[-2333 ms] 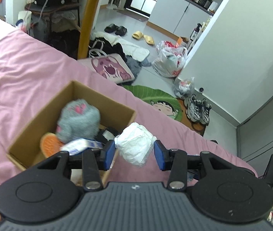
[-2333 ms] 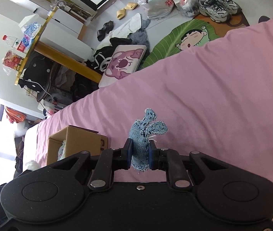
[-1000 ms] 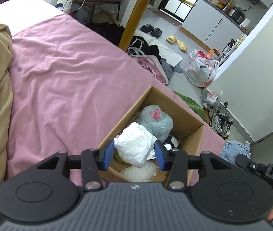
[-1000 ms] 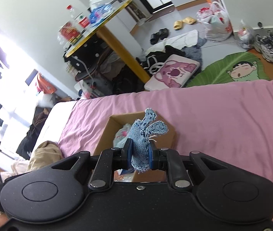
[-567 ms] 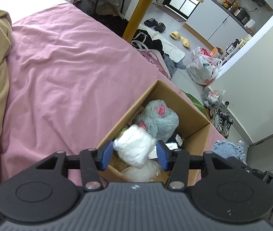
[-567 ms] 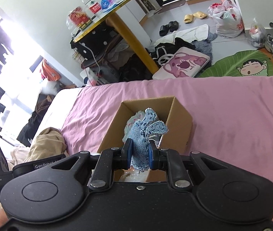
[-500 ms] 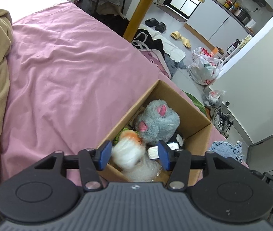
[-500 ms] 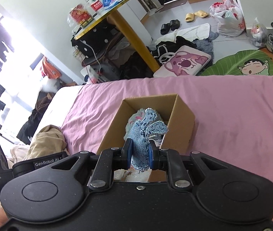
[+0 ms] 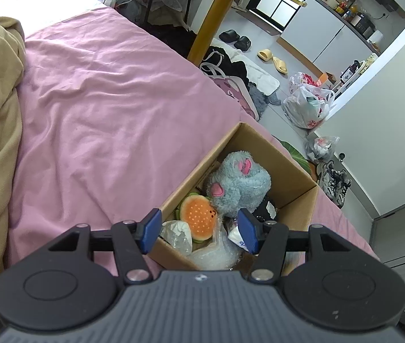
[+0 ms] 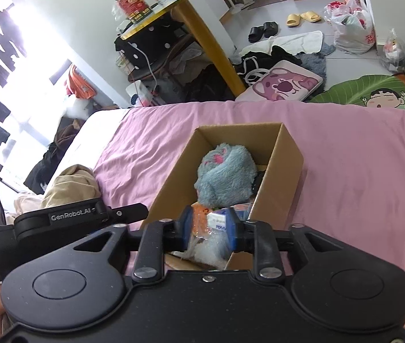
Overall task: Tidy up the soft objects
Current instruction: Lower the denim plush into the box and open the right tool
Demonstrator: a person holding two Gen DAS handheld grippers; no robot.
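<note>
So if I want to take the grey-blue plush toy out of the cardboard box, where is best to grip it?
Probably from straight above, closing the gripper across the rounded top of the plush toy. It stands higher than the burger toy beside it, and the cardboard box walls block its sides. Its soft pile should give under the pads.

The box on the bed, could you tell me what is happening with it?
A person is filling the cardboard box on the pink bed with soft things. Both tools hover over it, open and empty: the left tool and the right tool. Inside lie a blue plush and a burger toy.
</note>
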